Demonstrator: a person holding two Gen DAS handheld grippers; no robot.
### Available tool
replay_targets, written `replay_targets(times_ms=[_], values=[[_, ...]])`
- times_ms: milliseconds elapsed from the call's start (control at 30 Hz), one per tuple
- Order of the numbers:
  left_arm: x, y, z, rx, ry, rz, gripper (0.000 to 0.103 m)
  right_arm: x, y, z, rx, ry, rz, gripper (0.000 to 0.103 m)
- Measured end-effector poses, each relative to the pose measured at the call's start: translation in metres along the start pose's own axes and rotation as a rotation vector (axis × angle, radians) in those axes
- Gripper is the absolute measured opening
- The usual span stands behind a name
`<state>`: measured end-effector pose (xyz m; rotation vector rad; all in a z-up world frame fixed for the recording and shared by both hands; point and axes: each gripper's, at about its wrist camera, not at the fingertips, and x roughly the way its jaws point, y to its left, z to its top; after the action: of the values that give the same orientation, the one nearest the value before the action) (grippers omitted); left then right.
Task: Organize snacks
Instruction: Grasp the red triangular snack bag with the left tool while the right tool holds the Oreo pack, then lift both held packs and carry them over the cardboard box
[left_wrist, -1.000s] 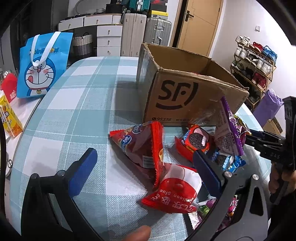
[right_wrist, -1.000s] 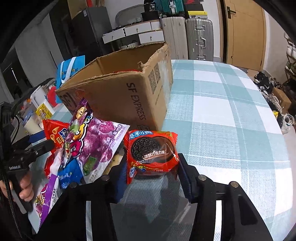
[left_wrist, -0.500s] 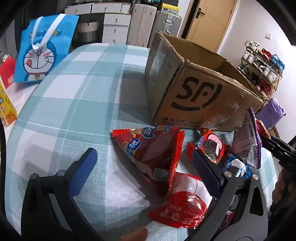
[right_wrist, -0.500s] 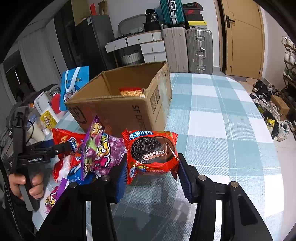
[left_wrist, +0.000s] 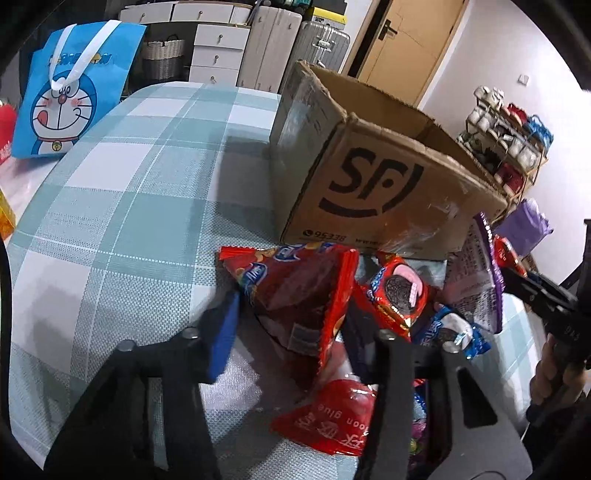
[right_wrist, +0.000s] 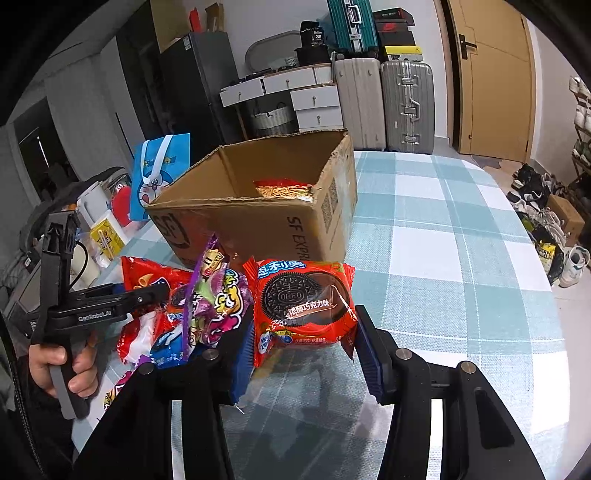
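A brown SF cardboard box (left_wrist: 388, 192) stands open on the checked table (left_wrist: 110, 206), with a noodle snack pack (right_wrist: 284, 188) inside. In front of it lies a pile of snacks. My left gripper (left_wrist: 291, 314) is closing its jaws on a red triangular snack bag (left_wrist: 295, 280), and the blue pads pinch its sides. Beside it lie a red Oreo pack (left_wrist: 399, 291), a blue Oreo pack (left_wrist: 450, 328), a purple bag (left_wrist: 476, 280) and a red-and-white pack (left_wrist: 332, 417). My right gripper (right_wrist: 304, 347) is shut on another red Oreo pack (right_wrist: 303, 299), held above the table.
A blue Doraemon bag (left_wrist: 70, 92) stands at the table's far left, near a yellow carton (right_wrist: 105, 236). Suitcases (right_wrist: 406, 107) and drawers stand behind the table. A shoe rack (left_wrist: 509, 147) is at the right. The table's curved edge (right_wrist: 546, 280) runs along the right.
The left jaws have gone from wide open to pinching the red triangular bag. The right gripper has risen with its Oreo pack, so the box's inside now shows.
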<state>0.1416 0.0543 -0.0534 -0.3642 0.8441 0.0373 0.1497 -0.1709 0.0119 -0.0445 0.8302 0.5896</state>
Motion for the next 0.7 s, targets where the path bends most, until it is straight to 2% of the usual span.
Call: replay_targets(times_ms=[233, 700], values=[[-0.015, -0.001, -0.001, 0.011, -0.035, 0.001, 0.036, -0.001, 0.002, 0.0, 0.0, -0.006, 0.008, 0.05], [-0.069, -0.004, 0.008, 0.0, -0.162, -0.012, 0.036, -0.015, 0.005, 0.003, -0.003, -0.052, 0.003, 0.05]])
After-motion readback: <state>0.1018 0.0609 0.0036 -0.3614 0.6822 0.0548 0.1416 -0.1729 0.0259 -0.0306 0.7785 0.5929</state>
